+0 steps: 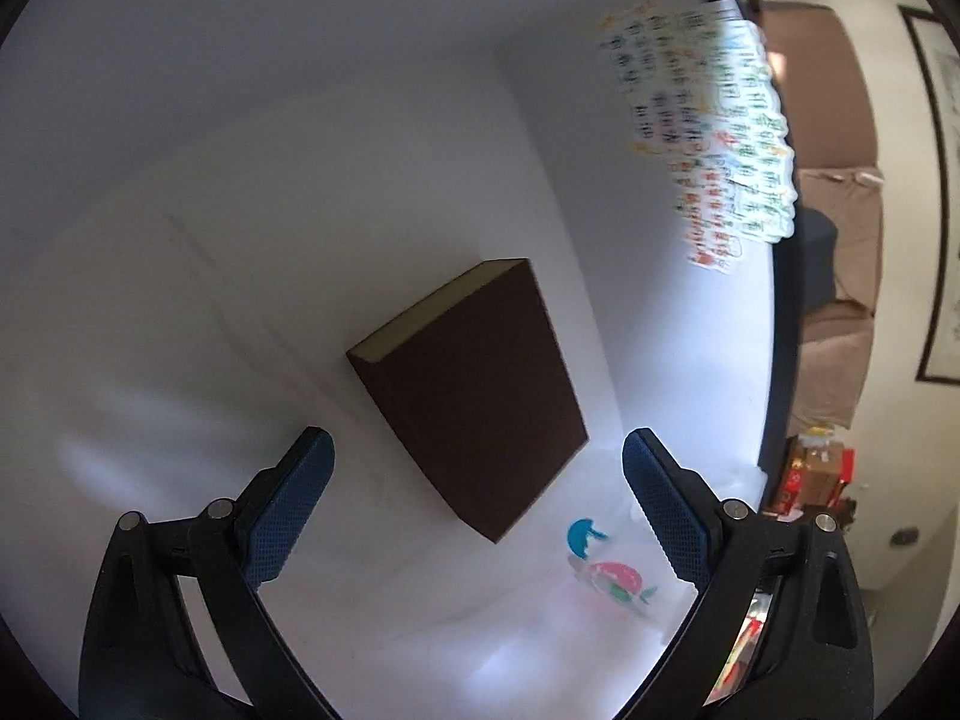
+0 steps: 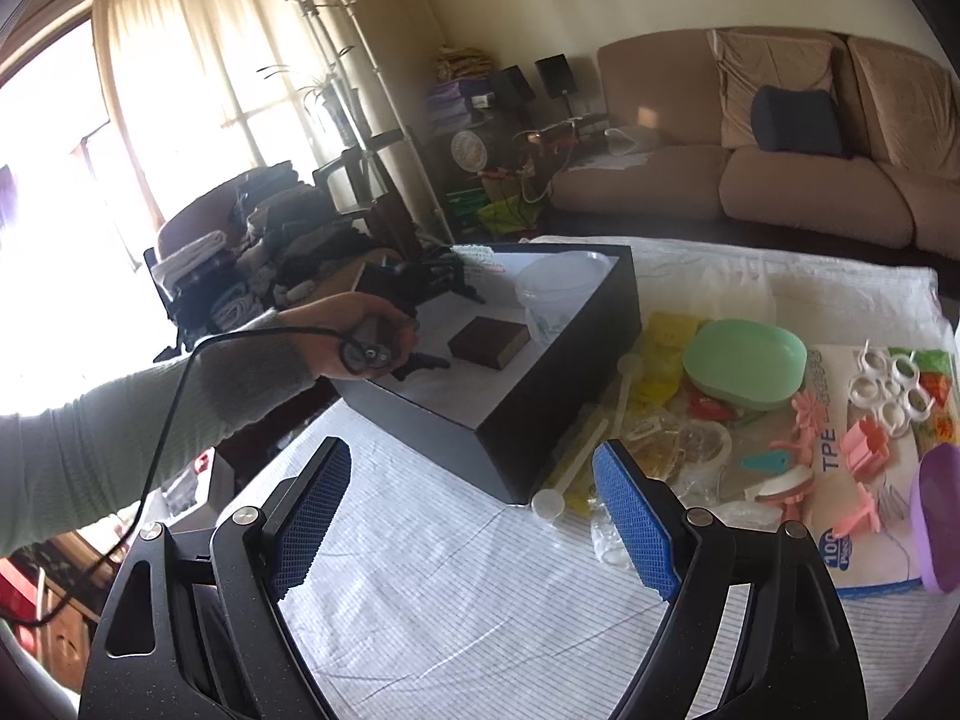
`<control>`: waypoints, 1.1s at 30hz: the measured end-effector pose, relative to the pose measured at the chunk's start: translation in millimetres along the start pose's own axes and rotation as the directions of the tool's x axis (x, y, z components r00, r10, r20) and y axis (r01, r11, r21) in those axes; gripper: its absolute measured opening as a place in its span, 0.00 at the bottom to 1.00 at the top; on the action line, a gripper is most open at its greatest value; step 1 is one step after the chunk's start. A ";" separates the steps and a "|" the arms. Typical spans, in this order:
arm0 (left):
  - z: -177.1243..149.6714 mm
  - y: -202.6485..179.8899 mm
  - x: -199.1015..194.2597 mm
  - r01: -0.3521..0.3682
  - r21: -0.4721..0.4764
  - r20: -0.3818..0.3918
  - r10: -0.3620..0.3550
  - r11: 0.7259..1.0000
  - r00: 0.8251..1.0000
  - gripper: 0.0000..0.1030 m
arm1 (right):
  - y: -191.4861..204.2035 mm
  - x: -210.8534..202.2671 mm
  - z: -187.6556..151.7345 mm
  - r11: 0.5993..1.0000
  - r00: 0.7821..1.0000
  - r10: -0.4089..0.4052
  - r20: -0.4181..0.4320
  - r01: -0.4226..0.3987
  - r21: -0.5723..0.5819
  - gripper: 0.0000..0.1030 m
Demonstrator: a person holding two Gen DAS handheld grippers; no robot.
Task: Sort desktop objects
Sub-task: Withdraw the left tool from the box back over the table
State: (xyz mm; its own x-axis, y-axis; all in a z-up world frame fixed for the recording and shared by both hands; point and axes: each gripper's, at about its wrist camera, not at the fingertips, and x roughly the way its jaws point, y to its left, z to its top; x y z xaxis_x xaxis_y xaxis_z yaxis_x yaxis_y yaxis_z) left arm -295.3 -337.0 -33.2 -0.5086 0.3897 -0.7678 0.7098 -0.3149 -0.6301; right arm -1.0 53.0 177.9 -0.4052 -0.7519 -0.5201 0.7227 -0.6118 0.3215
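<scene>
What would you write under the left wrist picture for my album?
The open left gripper hovers over a brown block lying on the white floor of the box.

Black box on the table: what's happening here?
A person is sorting desk clutter into the black box. The left gripper hangs open inside it over a brown block lying on the box floor beside a clear cup. The right gripper waits open and empty above the white cloth, near the unsorted pile.

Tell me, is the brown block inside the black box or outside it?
Inside. The brown block lies on the white floor of the black box, within its walls.
</scene>
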 end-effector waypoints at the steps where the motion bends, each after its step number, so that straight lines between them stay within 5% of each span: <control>1: -0.1 -5.5 3.5 0.011 0.001 -0.002 -0.011 1.000 1.000 0.97 | -0.1 0.3 0.0 1.000 1.000 0.000 0.000 0.000 0.000 0.83; 13: -10.5 -62.7 69.0 0.148 -0.094 -0.059 -0.154 0.984 0.986 0.97 | -9.9 9.2 -3.8 1.000 1.000 -0.010 -0.029 0.010 0.013 0.83; 22: 1.2 -109.0 80.8 0.103 0.002 -0.071 -0.102 0.995 0.992 0.99 | -12.3 11.5 -7.2 1.000 0.999 -0.008 -0.046 0.008 0.015 0.83; 33: 45.0 -150.2 56.6 0.002 0.186 0.012 -0.004 0.983 1.000 0.99 | -5.3 17.2 -10.4 1.000 0.998 -0.006 -0.065 0.006 -0.004 0.83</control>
State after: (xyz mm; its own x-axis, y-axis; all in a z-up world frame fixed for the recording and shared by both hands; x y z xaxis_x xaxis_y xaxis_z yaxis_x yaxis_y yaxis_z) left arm -452.7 -306.6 12.6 -0.5177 0.3803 -0.7663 0.6057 -0.4696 -0.6423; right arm -5.9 45.9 159.0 -0.3727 -0.7305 -0.5722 0.7225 -0.6154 0.3150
